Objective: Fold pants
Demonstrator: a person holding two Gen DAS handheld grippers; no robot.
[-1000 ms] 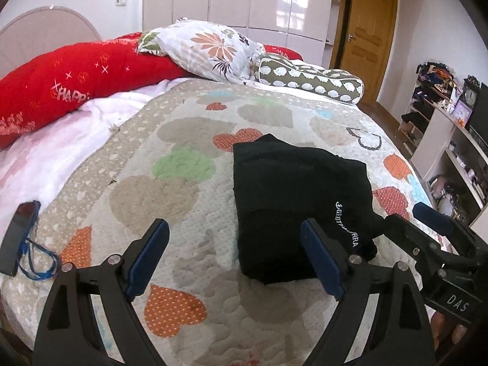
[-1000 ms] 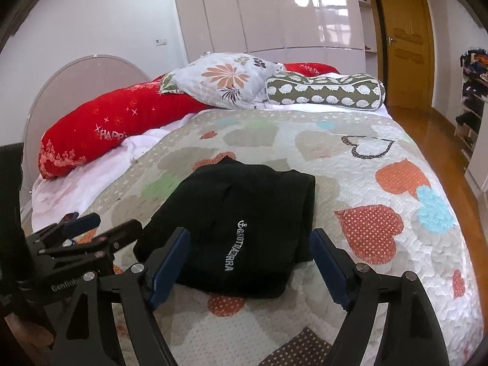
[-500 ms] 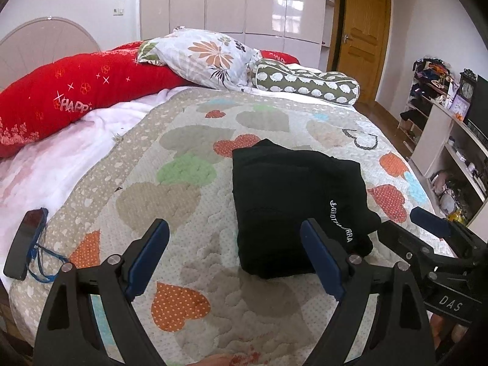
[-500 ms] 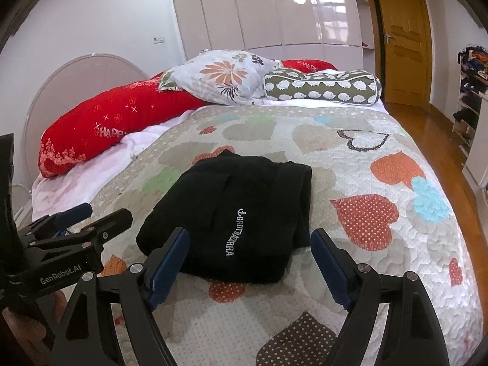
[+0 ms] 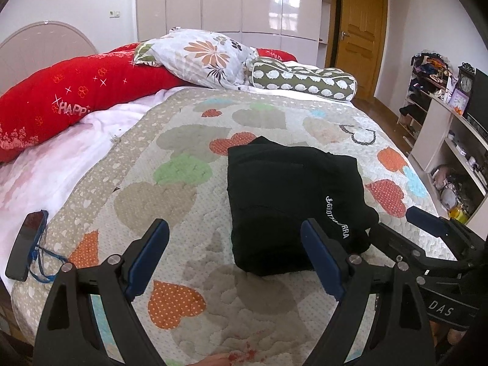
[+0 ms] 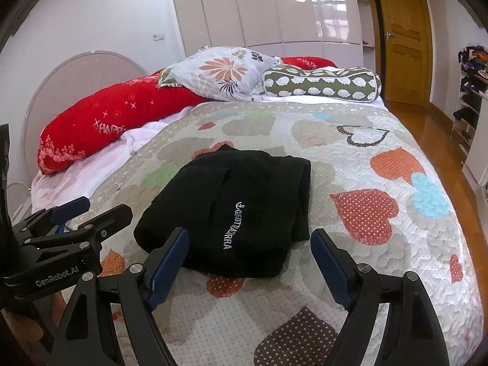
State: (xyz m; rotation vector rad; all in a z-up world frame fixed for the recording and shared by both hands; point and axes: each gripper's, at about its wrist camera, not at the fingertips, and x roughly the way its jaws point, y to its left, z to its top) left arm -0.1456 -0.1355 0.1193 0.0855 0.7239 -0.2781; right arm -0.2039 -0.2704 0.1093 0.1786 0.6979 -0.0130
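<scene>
The black pants (image 5: 286,201) lie folded into a compact bundle on the heart-patterned quilt (image 5: 170,158), white lettering facing up; they also show in the right wrist view (image 6: 235,210). My left gripper (image 5: 235,238) is open and empty, held above the quilt just in front of the bundle's left part. My right gripper (image 6: 248,244) is open and empty, held above the bundle's near edge. Each gripper shows in the other's view, the right one (image 5: 427,225) and the left one (image 6: 85,213).
A red bolster (image 5: 70,103), a floral pillow (image 5: 204,55) and a spotted bolster (image 5: 305,79) lie at the bed's head. A phone with a blue cord (image 5: 26,244) lies at the left edge. Shelves (image 5: 451,140) stand to the right, a wooden door (image 6: 402,33) beyond.
Both grippers have drawn back and up a little from the folded pants, staying open. The pants have not moved.
</scene>
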